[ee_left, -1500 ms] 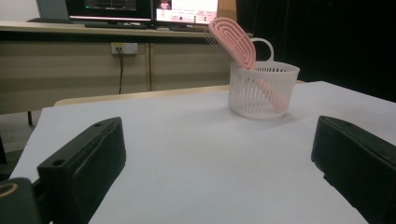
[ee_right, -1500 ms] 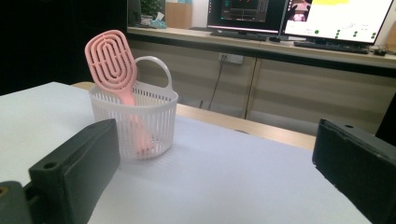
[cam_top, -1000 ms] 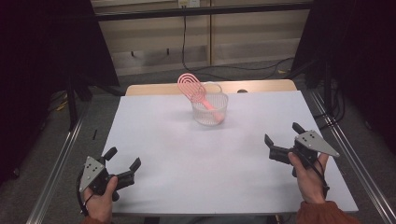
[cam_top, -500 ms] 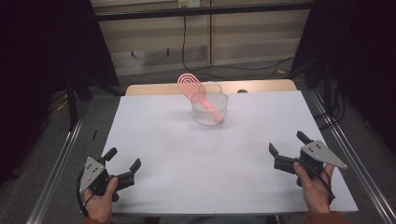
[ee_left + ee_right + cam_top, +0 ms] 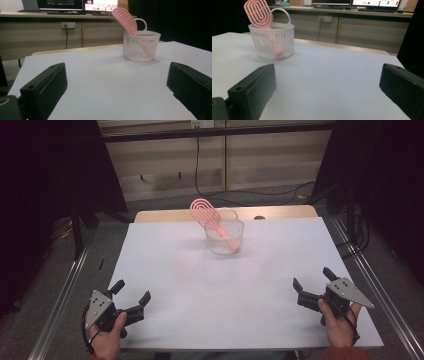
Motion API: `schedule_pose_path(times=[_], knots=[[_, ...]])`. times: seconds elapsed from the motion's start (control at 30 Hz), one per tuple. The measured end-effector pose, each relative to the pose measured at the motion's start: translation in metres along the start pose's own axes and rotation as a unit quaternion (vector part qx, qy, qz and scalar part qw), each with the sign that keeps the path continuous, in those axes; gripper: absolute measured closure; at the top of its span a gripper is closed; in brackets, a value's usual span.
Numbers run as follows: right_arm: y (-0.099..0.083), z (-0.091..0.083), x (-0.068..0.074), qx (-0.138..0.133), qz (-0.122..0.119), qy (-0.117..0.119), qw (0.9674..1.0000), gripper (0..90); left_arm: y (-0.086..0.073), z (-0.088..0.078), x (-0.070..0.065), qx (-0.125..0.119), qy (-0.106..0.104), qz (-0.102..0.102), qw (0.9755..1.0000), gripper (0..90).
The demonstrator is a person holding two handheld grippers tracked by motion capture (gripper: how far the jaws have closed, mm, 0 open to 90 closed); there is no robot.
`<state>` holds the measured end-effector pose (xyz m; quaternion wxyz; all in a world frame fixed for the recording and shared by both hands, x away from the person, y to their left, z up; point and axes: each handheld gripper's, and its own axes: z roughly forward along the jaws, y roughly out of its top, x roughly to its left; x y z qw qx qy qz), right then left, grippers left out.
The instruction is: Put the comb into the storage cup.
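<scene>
White table [image 5: 200, 310], pink brush [image 5: 206, 215] in basket [image 5: 225, 240] well beyond both empty, spread-jawed hand-held grippers [image 5: 131, 301] [image 5: 314, 285].

right gripper [image 5: 314, 288] drawn back toward table edge

The white table [image 5: 200, 310] lies bare between both grippers and the far middle. There only the basket [image 5: 225, 237] stands, with the pink brush [image 5: 206, 215] leaning out above its rim.
</scene>
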<state>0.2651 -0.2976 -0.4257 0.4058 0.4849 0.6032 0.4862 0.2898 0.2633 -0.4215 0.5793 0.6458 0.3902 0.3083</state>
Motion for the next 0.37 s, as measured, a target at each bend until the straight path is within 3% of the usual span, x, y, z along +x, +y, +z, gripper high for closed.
schedule_pose_path(times=[0.37], knots=[[-0.0013,0.0045,0.0005,-0.002,0.003,0.004,1.0000,0.3,0.0005,0.0028,0.0023,0.001,-0.007,-0.004,1.0000,3.1]])
